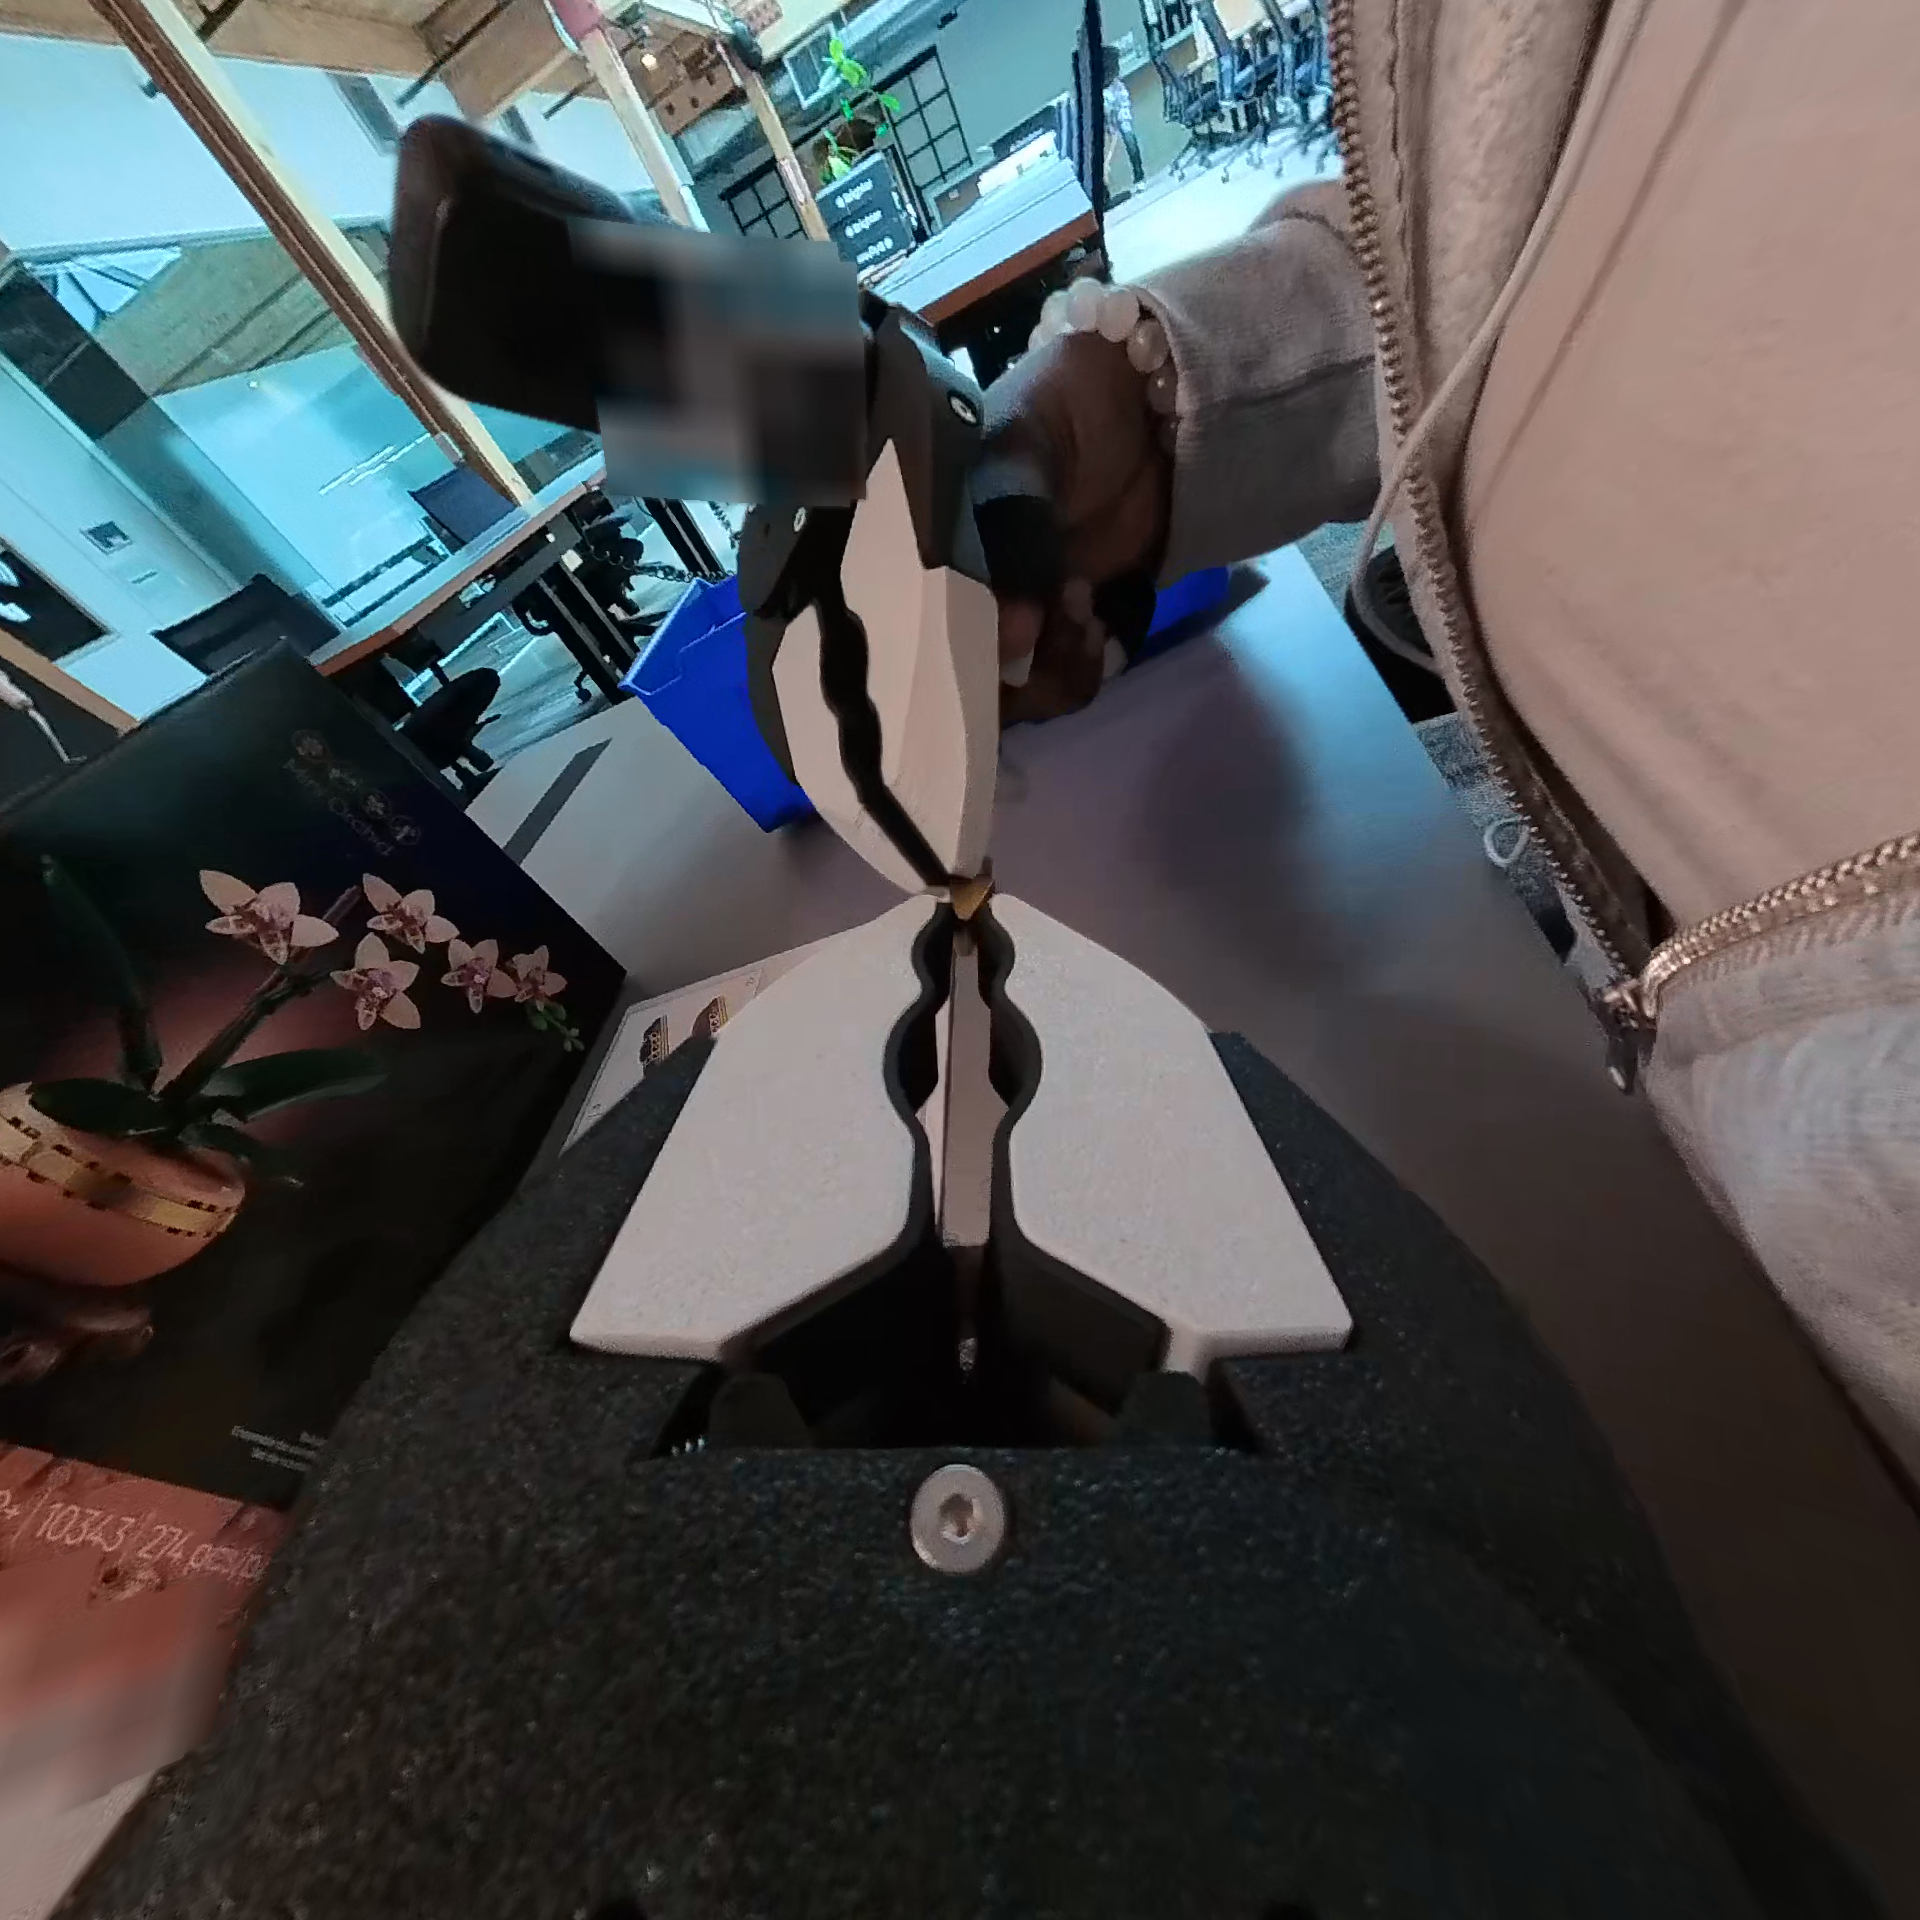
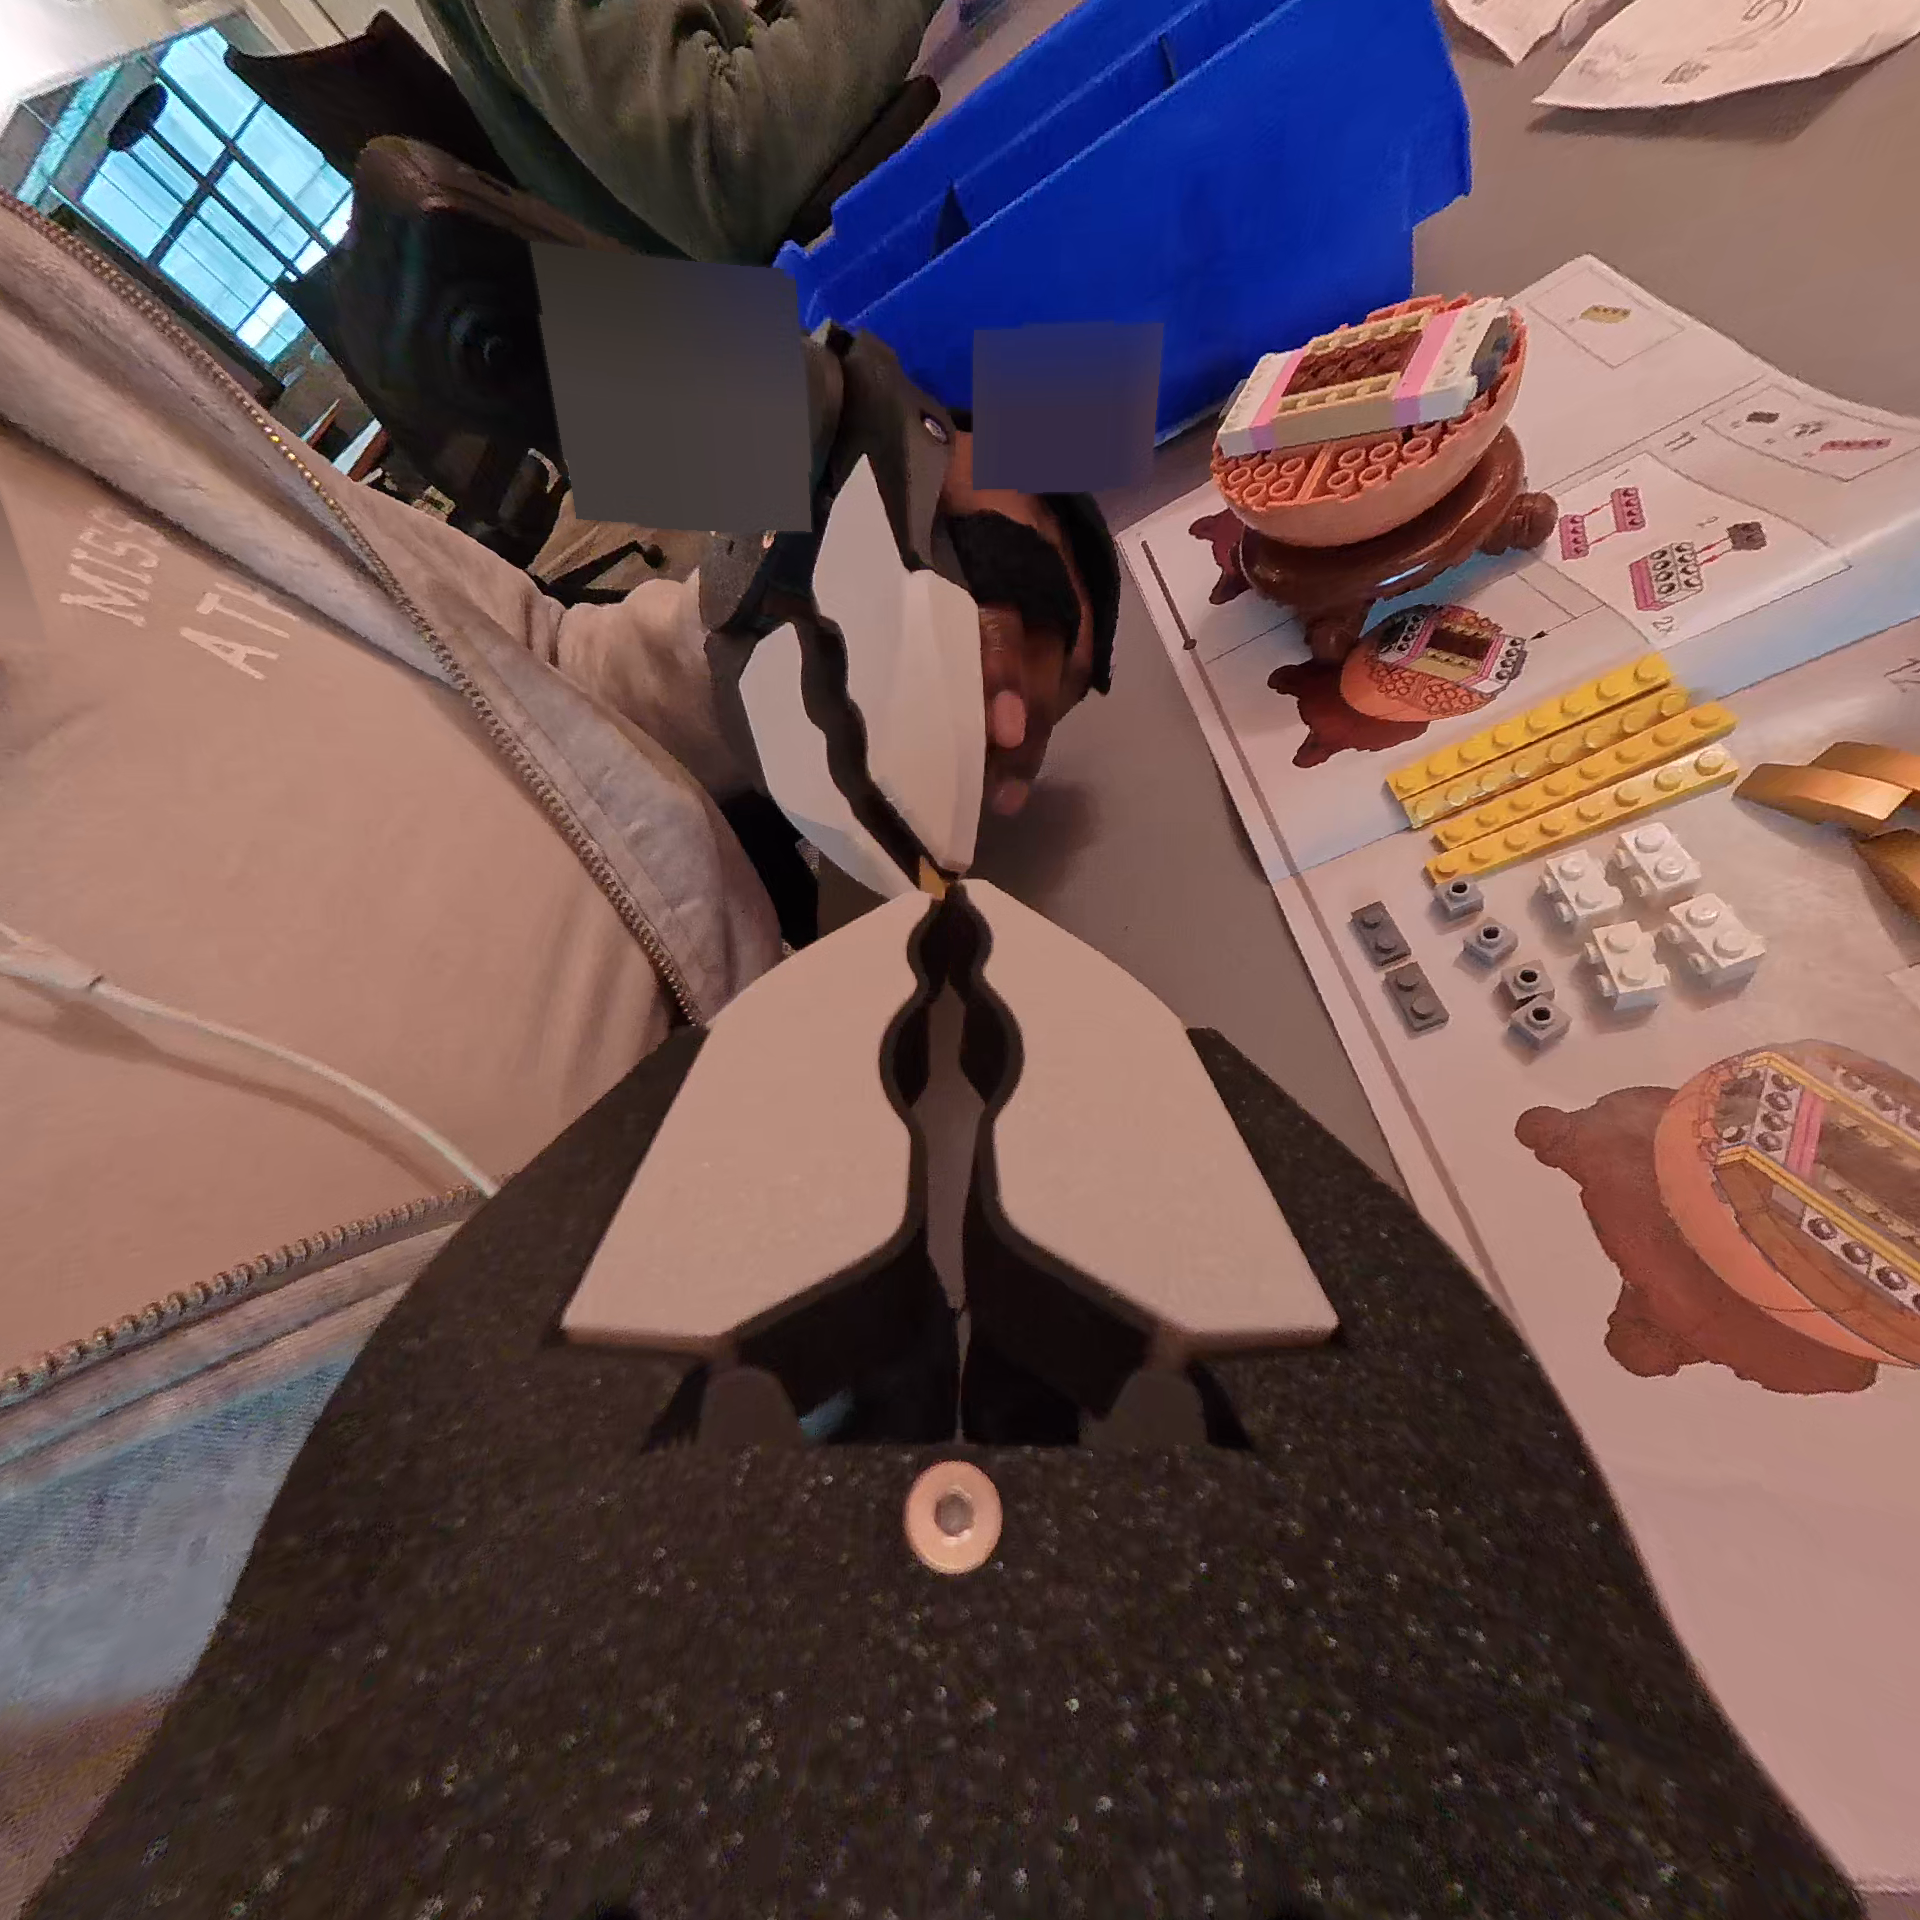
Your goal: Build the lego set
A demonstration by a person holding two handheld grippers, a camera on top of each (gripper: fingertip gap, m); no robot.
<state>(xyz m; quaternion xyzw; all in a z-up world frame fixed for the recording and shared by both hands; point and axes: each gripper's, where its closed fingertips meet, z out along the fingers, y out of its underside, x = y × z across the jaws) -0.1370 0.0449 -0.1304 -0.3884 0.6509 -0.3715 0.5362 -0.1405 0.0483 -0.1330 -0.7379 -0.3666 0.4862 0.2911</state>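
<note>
My two grippers meet tip to tip above the grey table [image 1: 1299,831]. My left gripper [image 1: 961,914] is shut on a small yellow-gold piece [image 1: 974,894] that sticks out of its tips. My right gripper [image 1: 951,873] comes down from above, and its tips rest against that piece. In the right wrist view my right gripper [image 2: 943,906] has its fingertips together. The yellow piece [image 2: 937,881] sits just beyond them, in the tips of my left gripper [image 2: 935,868]. I cannot tell whether the right pads pinch the piece.
A blue bin [image 2: 1143,208] stands behind the grippers. To the right, an open instruction booklet [image 2: 1558,1195] carries a partly built pot model [image 2: 1371,436], yellow plates [image 2: 1558,769], small grey and white pieces [image 2: 1621,935] and gold curved pieces [image 2: 1839,795]. The set's box [image 1: 260,987] stands to the left, and a person's jacket [image 1: 1662,520] is close by. Less than 4 cm separates the two grippers' tips.
</note>
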